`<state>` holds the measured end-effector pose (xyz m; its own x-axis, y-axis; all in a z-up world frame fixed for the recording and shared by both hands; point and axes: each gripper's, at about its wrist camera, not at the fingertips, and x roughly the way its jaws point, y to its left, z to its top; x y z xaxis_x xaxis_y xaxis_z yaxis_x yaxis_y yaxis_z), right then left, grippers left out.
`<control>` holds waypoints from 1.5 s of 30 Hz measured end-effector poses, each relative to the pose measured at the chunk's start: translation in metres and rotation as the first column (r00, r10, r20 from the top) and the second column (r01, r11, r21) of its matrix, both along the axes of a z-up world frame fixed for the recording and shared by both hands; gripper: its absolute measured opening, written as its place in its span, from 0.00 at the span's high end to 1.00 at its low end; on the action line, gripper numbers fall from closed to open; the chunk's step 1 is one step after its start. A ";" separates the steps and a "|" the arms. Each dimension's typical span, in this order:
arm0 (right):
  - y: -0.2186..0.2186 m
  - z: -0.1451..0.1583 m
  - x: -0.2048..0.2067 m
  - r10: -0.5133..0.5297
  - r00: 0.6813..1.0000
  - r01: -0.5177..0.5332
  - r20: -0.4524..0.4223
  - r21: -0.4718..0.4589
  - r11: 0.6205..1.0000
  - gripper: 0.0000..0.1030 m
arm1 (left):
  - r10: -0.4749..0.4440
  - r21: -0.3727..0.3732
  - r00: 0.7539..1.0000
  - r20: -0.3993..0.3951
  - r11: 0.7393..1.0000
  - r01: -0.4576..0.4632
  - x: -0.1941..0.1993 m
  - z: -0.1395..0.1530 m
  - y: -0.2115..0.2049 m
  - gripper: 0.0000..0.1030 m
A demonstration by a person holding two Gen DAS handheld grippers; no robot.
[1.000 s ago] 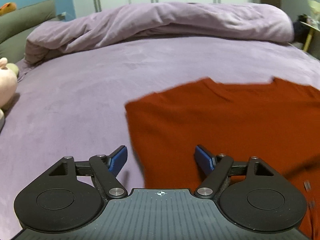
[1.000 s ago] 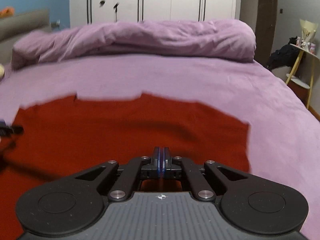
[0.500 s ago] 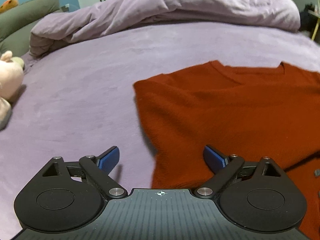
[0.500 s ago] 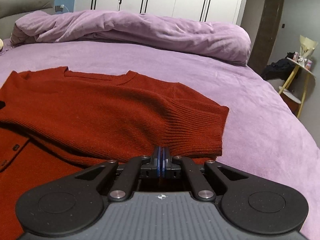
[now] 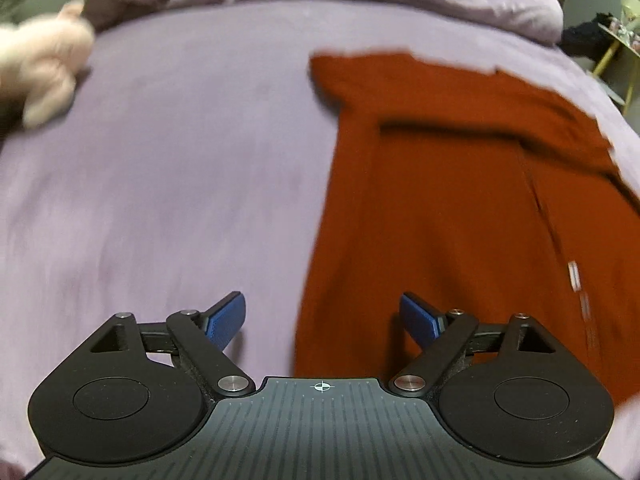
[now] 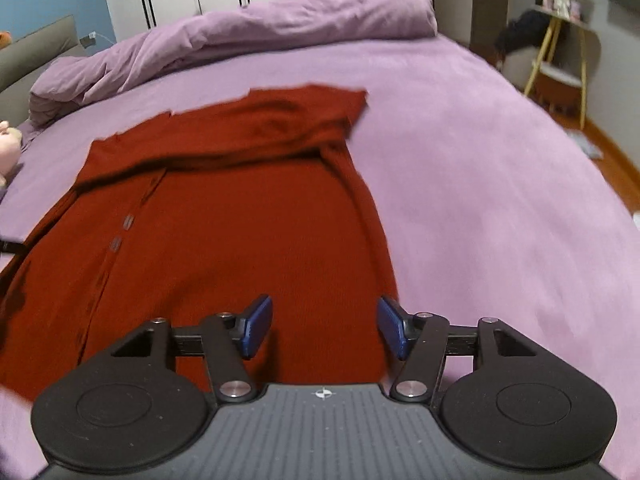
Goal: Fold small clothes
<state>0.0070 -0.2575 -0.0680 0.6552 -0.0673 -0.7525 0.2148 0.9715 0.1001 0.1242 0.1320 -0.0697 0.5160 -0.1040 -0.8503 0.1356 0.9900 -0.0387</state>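
On the bed: a purple sheet [image 6: 480, 168] is spread wide, with a rumpled duvet [image 6: 256, 36] heaped along the far side.
Cardigan: the red cardigan [image 6: 224, 232] lies flat on the sheet, button strip running down it, one sleeve folded across the upper part.
Left gripper: the left gripper [image 5: 322, 318] hovers at the cardigan's left edge, jaws spread wide, nothing between them.
Right gripper: the right gripper [image 6: 325, 326] sits over the cardigan's right hem edge, jaws parted, holding nothing.
Toy: a pink plush toy [image 5: 44, 68] rests far left, well apart from the cardigan.
Side table: a yellow-legged table [image 6: 560, 40] stands beside the bed.
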 end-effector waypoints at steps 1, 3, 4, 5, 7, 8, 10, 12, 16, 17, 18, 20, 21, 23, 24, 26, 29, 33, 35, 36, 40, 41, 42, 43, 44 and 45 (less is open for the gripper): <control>-0.001 -0.001 -0.012 0.000 1.000 0.000 -0.013 0.004 1.000 0.44 | 0.002 -0.014 1.000 -0.025 1.000 -0.003 -0.014 -0.003 0.004 0.14; -0.008 -0.003 -0.027 0.010 0.999 -0.008 -0.041 0.046 0.999 0.44 | 0.008 -0.047 0.998 -0.057 0.999 -0.011 -0.034 -0.009 0.012 0.14; -0.011 -0.003 -0.031 0.010 0.999 -0.006 -0.045 0.083 0.997 0.44 | 0.014 -0.067 0.997 -0.071 0.998 -0.019 -0.041 -0.012 0.015 0.17; -0.014 -0.004 -0.034 0.006 0.999 0.000 -0.049 0.122 0.993 0.45 | 0.021 -0.091 0.996 -0.084 0.995 -0.029 -0.044 -0.014 0.018 0.20; -0.019 -0.002 -0.036 -0.001 0.998 0.010 -0.057 0.166 0.986 0.46 | 0.030 -0.172 0.993 -0.115 0.984 -0.049 -0.049 -0.016 0.023 0.24; -0.021 -0.002 -0.036 -0.007 0.998 0.018 -0.062 0.178 0.984 0.47 | 0.029 -0.211 0.992 -0.124 0.976 -0.055 -0.051 -0.017 0.024 0.26; -0.024 -0.003 -0.037 -0.016 0.997 0.031 -0.078 0.198 0.980 0.48 | 0.018 -0.240 0.991 -0.131 0.970 -0.049 -0.049 -0.017 0.023 0.30; -0.023 -0.002 -0.039 -0.018 0.995 0.037 -0.094 0.203 0.979 0.50 | 0.010 -0.228 0.990 -0.142 0.973 -0.043 -0.052 -0.019 0.017 0.40; -0.022 0.001 -0.045 -0.020 0.995 0.040 -0.101 0.205 0.978 0.52 | -0.001 -0.230 0.987 -0.160 0.973 -0.036 -0.051 -0.019 0.019 0.65; -0.022 0.000 -0.046 -0.028 0.993 0.051 -0.112 0.210 0.976 0.52 | -0.006 -0.239 0.986 -0.166 0.971 -0.034 -0.047 -0.020 0.019 0.75; -0.022 0.000 -0.045 -0.033 0.992 0.059 -0.123 0.218 0.974 0.52 | -0.013 -0.252 0.984 -0.175 0.967 -0.032 -0.045 -0.021 0.021 0.79; -0.023 0.000 -0.046 -0.036 0.990 0.067 -0.134 0.231 0.971 0.53 | -0.012 -0.270 0.981 -0.192 0.962 -0.041 -0.043 -0.023 0.024 0.85; -0.024 -0.001 -0.045 -0.040 0.989 0.072 -0.139 0.231 0.970 0.54 | -0.014 -0.272 0.981 -0.195 0.962 -0.040 -0.042 -0.023 0.024 0.86; -0.024 -0.001 -0.042 -0.047 0.986 0.083 -0.158 0.227 0.970 0.56 | -0.021 -0.277 0.981 -0.193 0.960 -0.034 -0.042 -0.023 0.024 0.90; -0.025 -0.002 -0.041 -0.048 0.986 0.086 -0.161 0.234 0.969 0.56 | -0.024 -0.276 0.981 -0.190 0.961 -0.030 -0.042 -0.022 0.024 0.91; -0.028 -0.005 -0.039 -0.049 0.985 0.094 -0.167 0.277 0.956 0.64 | -0.030 -0.287 0.982 -0.184 0.958 -0.025 -0.041 -0.021 0.023 0.92; -0.034 -0.011 -0.035 -0.041 0.984 0.101 -0.175 0.347 0.932 0.91 | -0.035 -0.331 0.985 -0.170 0.943 -0.024 -0.037 -0.014 0.024 0.93; -0.046 -0.013 -0.029 -0.022 0.991 0.084 -0.129 0.497 0.864 0.95 | -0.022 -0.423 0.994 -0.110 0.906 -0.027 -0.024 0.010 0.029 0.93; -0.053 -0.006 -0.023 -0.035 0.997 0.069 -0.072 0.565 0.822 0.95 | -0.010 -0.450 0.998 -0.062 0.893 -0.019 -0.012 0.025 0.029 0.93; -0.056 -0.001 -0.018 -0.043 0.998 0.058 -0.040 0.591 0.805 0.95 | -0.005 -0.456 0.999 -0.036 0.890 -0.011 -0.004 0.033 0.028 0.93; -0.058 0.028 0.017 -0.064 0.993 -0.003 0.100 0.558 0.830 0.95 | 0.012 -0.440 0.999 0.049 0.898 0.011 0.029 0.053 0.019 0.93; -0.058 0.033 0.027 -0.066 0.990 -0.015 0.127 0.546 0.838 0.96 | 0.016 -0.430 0.997 0.074 0.903 0.017 0.037 0.056 0.016 0.93; -0.058 0.037 0.038 -0.071 0.986 -0.019 0.150 0.530 0.848 0.96 | 0.021 -0.417 0.995 0.098 0.909 0.021 0.046 0.058 0.013 0.93; -0.056 0.041 0.048 -0.072 0.984 -0.021 0.162 0.508 0.861 0.96 | 0.029 -0.406 0.993 0.116 0.913 0.021 0.055 0.060 0.011 0.93; -0.053 0.044 0.059 -0.071 0.982 -0.021 0.175 0.471 0.882 0.96 | 0.037 -0.399 0.991 0.126 0.917 0.016 0.064 0.058 0.008 0.93; -0.050 0.046 0.071 -0.074 0.980 -0.018 0.187 0.445 0.895 0.96 | 0.046 -0.391 0.991 0.129 0.920 0.008 0.074 0.057 0.005 0.93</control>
<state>0.0777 -0.3072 -0.0221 0.7939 0.2220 -0.5661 0.1730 0.8101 0.5602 0.1982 0.1375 -0.0132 0.6264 -0.4019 -0.6680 0.1472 0.9024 -0.4049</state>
